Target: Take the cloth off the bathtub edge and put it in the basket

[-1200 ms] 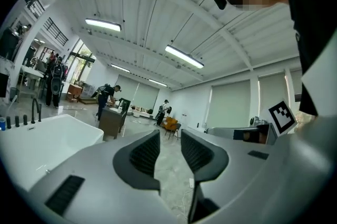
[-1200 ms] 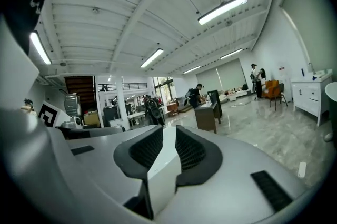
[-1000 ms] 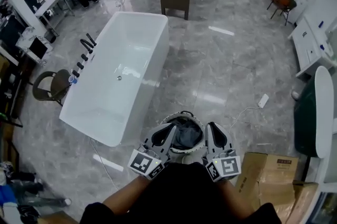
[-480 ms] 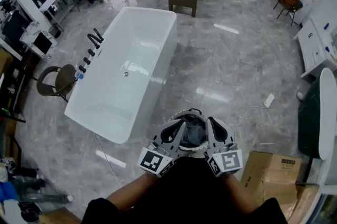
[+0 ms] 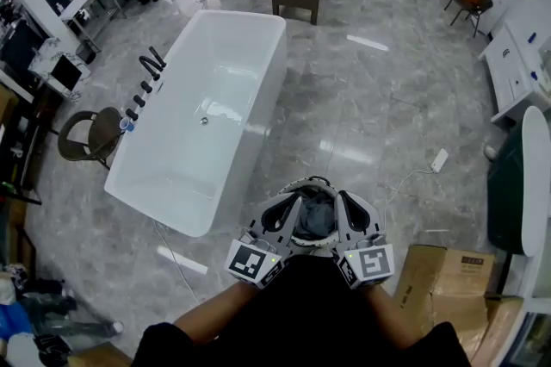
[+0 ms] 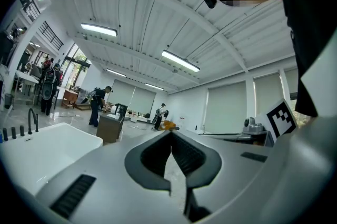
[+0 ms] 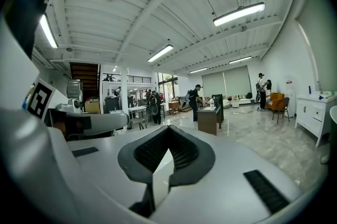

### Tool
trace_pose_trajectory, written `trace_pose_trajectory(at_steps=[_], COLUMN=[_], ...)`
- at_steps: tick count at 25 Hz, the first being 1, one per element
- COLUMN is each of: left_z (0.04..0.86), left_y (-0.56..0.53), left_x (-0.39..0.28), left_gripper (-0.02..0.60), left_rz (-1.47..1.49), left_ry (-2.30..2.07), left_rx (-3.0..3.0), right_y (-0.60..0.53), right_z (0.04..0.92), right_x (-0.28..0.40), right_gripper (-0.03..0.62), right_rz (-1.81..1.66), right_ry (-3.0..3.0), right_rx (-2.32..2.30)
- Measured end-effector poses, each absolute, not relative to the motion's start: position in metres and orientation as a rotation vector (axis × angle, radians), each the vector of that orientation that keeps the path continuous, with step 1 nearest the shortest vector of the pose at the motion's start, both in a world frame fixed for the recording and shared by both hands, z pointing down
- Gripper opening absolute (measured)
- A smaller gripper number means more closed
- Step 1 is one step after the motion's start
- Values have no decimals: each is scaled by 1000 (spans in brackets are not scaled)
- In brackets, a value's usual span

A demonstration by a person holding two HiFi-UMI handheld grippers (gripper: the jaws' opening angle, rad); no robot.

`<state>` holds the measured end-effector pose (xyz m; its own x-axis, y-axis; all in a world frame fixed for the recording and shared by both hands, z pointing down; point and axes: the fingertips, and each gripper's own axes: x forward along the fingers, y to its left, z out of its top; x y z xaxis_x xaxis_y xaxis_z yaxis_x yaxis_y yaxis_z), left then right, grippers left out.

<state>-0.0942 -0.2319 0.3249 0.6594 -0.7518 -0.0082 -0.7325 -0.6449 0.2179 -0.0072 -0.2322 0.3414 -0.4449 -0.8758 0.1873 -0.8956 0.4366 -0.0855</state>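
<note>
Both grippers close in front of me, tips above the basket

My left gripper (image 5: 294,202) and right gripper (image 5: 343,196) point forward side by side, each with its jaws pressed together and nothing between them. Below their tips the grey cloth (image 5: 315,217) lies inside the basket (image 5: 318,182), on the floor near the bathtub (image 5: 207,117).

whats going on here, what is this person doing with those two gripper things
A person holds a gripper in each hand over a round basket. The left gripper and right gripper are both shut with nothing between their fingers. A grey cloth lies in the basket and the white bathtub shows no cloth on its edge, so the job looks done.
</note>
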Motion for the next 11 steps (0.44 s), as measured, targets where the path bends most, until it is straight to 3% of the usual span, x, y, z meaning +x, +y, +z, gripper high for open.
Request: trace_pose_trajectory(at_steps=[11], left_z=[333], left_y=[-250], left_x=[-84], left_gripper=[15], left_rz=[-127], left_ry=[-1205], left_rx=[2670], right_y=[-246], right_z=[345], right_x=[2], right_gripper=[29], right_rz=[258], right_ry=[-2545], right_rx=[1593])
